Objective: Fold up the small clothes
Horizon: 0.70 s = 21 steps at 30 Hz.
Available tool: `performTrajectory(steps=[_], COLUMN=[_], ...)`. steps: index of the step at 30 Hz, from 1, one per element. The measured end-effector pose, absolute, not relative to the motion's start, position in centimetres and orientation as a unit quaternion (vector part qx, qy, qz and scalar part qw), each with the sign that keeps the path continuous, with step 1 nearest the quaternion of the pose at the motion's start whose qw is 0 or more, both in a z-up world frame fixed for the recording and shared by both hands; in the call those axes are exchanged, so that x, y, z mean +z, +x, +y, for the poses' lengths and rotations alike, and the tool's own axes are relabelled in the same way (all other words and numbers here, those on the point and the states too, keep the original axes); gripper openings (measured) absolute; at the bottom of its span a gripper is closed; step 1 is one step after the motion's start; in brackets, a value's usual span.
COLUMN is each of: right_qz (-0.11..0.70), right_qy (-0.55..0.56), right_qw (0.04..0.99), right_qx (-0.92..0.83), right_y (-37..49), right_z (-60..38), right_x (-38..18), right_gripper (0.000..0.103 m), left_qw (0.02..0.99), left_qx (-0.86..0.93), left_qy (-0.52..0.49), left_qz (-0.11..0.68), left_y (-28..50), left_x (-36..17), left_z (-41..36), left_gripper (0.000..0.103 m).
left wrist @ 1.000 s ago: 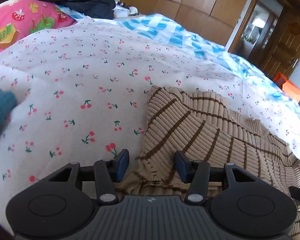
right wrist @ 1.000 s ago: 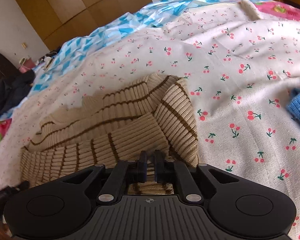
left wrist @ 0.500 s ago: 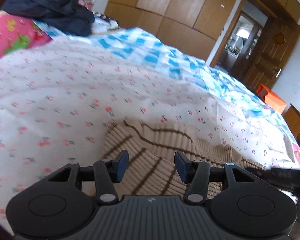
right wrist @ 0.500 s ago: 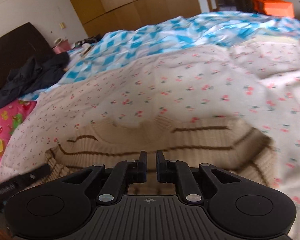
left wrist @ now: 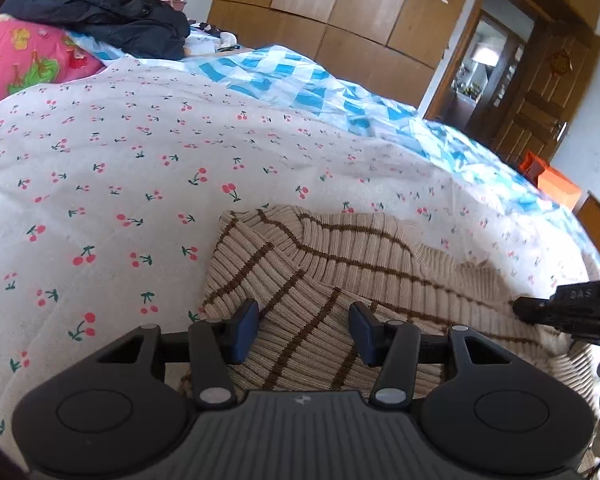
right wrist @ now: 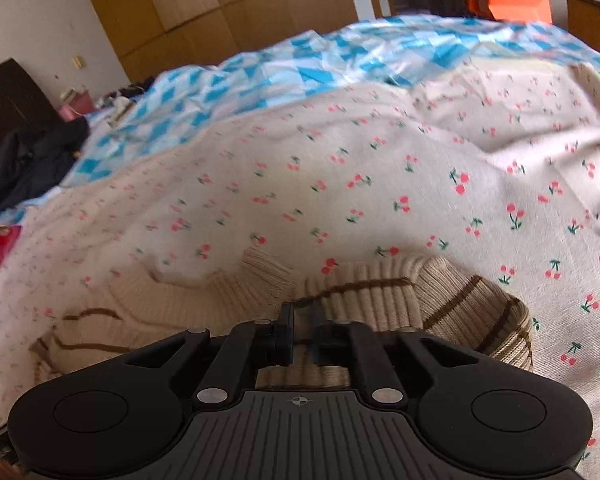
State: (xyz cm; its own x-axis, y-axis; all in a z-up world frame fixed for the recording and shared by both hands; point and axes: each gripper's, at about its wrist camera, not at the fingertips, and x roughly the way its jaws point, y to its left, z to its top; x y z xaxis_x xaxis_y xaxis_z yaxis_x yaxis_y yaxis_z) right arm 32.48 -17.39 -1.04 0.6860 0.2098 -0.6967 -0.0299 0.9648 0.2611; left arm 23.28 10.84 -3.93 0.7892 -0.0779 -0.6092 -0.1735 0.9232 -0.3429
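Garment: a small beige ribbed sweater (left wrist: 340,276) with thin brown stripes lies on the bed, partly folded, one layer doubled over another. In the left wrist view it fills the lower centre and runs toward 4 o'clock; in the right wrist view it sits low, from 8 o'clock to 4 o'clock.

Left claw (left wrist: 303,330): fingers spread wide, hovering just over the near edge of the knit at 6 o'clock, gripping nothing.

Right claw (right wrist: 303,334): fingers pressed close together with a narrow gap; they appear to pinch a fold of the sweater, though the grip point is partly hidden by the fingers. Its black tip also shows at 3 o'clock in the left wrist view, touching the sweater's far edge.

Bed: a white cherry-print cover (left wrist: 140,168) lies under the sweater. Beyond it, toward 12 o'clock, is a blue and white checked quilt (left wrist: 300,84).

Surroundings: a dark jacket (left wrist: 100,12) at 11 o'clock, a pink pillow (left wrist: 24,60) at 10 o'clock, wooden wardrobes (left wrist: 340,4) and a door at 1 o'clock.

Step in hand: probably mid-fold, one side held, the other free.

Next move calls for: likely the left claw closing on the near edge so both ends can be carried over together and laid flat.
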Motion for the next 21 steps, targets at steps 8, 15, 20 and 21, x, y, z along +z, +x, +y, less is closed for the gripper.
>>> performTrajectory(steps=[8,15,20,21], right_qz=[0.408,0.406,0.447,0.444], right_qy=[0.067,0.049,0.096,0.106], right_qw=[0.91,0.909,0.888,0.888], right_qx=[0.029,0.082,0.047,0.048], right_y=[30.6,23.4,23.1,22.9], right_z=[-18.2,-20.0,-21.8,-21.9], right_x=[-0.6,0.9,-2.1,-1.4], right_gripper=[0.013,0.013,0.013,0.013], left_qw=[0.927,0.927,0.913,0.912], left_qx=[0.023,0.001,0.001,0.003], left_qy=[-0.171,-0.166,-0.135,-0.132], left_qz=[0.334,0.337,0.384,0.389], left_y=[23.0,20.4,19.7,19.7], left_x=[-3.5,-1.9,-3.7,-3.4], left_z=[10.4,10.8,10.2,10.1], left_gripper=[0.056,0.057,0.058,0.058])
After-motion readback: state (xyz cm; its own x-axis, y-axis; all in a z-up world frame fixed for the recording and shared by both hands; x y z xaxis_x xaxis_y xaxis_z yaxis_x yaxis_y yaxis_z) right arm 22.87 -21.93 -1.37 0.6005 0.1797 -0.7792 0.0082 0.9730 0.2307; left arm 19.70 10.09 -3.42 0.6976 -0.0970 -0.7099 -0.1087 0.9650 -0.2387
